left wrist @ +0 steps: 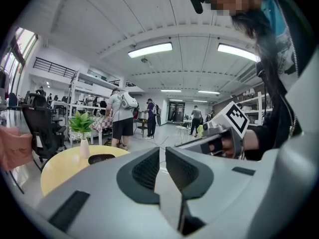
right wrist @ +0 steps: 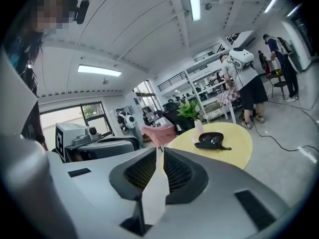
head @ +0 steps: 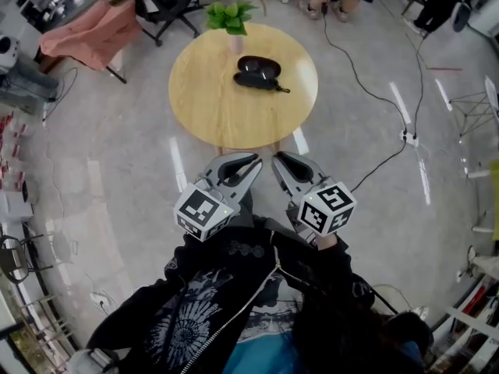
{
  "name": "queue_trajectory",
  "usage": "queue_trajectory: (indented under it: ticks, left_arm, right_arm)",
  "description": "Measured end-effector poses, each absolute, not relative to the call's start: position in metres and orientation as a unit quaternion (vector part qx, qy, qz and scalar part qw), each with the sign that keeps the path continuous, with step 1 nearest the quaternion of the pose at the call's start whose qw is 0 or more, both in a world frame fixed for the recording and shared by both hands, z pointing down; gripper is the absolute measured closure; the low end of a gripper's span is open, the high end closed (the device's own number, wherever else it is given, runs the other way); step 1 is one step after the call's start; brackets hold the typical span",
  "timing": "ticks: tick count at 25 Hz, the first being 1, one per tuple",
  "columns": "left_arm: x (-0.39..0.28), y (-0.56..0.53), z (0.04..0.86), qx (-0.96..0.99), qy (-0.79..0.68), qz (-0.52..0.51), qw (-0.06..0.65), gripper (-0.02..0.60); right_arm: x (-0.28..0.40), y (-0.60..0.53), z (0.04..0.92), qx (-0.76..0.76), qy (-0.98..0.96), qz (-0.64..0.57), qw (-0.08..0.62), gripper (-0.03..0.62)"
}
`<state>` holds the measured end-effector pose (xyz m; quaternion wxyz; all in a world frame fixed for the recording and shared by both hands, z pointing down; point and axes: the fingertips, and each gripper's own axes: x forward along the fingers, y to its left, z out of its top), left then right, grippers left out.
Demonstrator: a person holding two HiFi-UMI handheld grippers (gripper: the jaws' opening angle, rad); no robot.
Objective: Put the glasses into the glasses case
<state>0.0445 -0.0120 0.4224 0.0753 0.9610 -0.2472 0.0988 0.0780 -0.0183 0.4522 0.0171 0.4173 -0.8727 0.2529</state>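
A round wooden table stands well ahead of both grippers. Head view: left gripper and right gripper are empty, jaws nearly together. The glasses touch the glasses case, perhaps partly inside it. They are likely light and fragile, so pinch the bridge. Left gripper view: only a dark sliver. Right gripper view: one temple juts out.

A round wooden table stands on a grey floor. Near its far edge is a small green plant in a pale vase. Just beside the vase, toward the middle, lies a black case, open, with a thin dark piece sticking out on the right. What it holds is too dark to tell.
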Motion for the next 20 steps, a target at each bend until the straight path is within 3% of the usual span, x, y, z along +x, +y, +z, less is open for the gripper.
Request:
queue_trajectory:
  ticks: [20]
  left_arm:
    - [0.05, 0.084, 0.428, 0.956, -0.255, 0.12, 0.077, 0.543]
  right_arm:
    - [0.069, 0.076, 0.464, 0.382, -0.891, 0.244, 0.035, 0.54]
